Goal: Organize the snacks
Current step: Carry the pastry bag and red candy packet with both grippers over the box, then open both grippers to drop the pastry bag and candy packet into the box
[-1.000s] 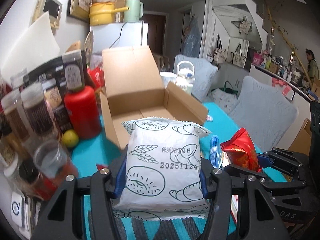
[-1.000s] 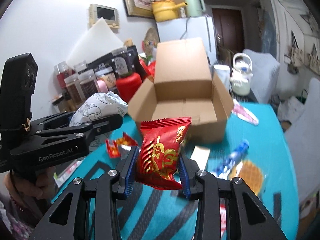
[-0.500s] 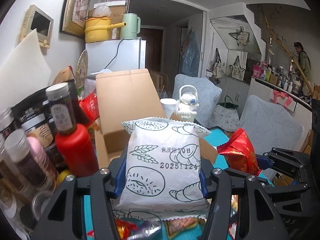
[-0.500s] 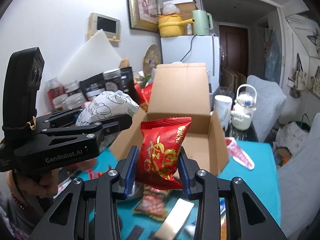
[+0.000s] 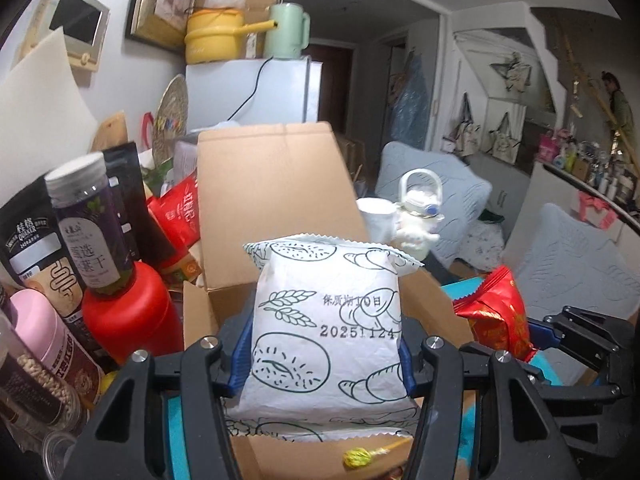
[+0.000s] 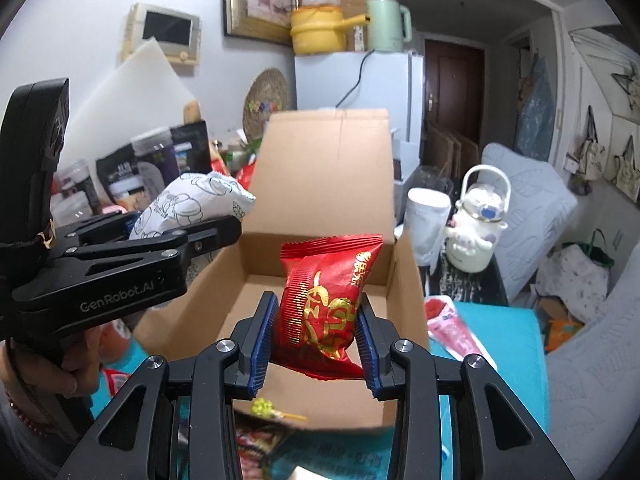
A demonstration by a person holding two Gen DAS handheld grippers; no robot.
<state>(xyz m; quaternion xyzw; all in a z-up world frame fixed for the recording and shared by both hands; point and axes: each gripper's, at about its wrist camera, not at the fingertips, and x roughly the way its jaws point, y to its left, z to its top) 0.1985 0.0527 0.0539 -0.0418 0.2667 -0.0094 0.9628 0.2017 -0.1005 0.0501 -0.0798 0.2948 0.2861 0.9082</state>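
We hold two snack packs above an open cardboard box on a teal surface. Our left gripper is clamped on a white bread pack printed with green croissants and wheat ears, its blue pads pressing both sides of the bag, which stands upright over the near edge of the box. Our right gripper is clenched around a red snack pack with gold lettering, held upright over the box's bare interior. In the right wrist view the left gripper reaches in from the left, a hand wrapped around its grip, with the white pack just over the box's left wall. In the left wrist view the red pack shows at the right, beside the white one.

The box's tall rear flap stands up. A small yellow lollipop lies at the box's near edge. To the left crowd a red bottle, a dark-labelled jar and a pink bottle. Right of the box stand a white cup and a white kettle-shaped bottle; a pink wrapper lies on the surface near them.
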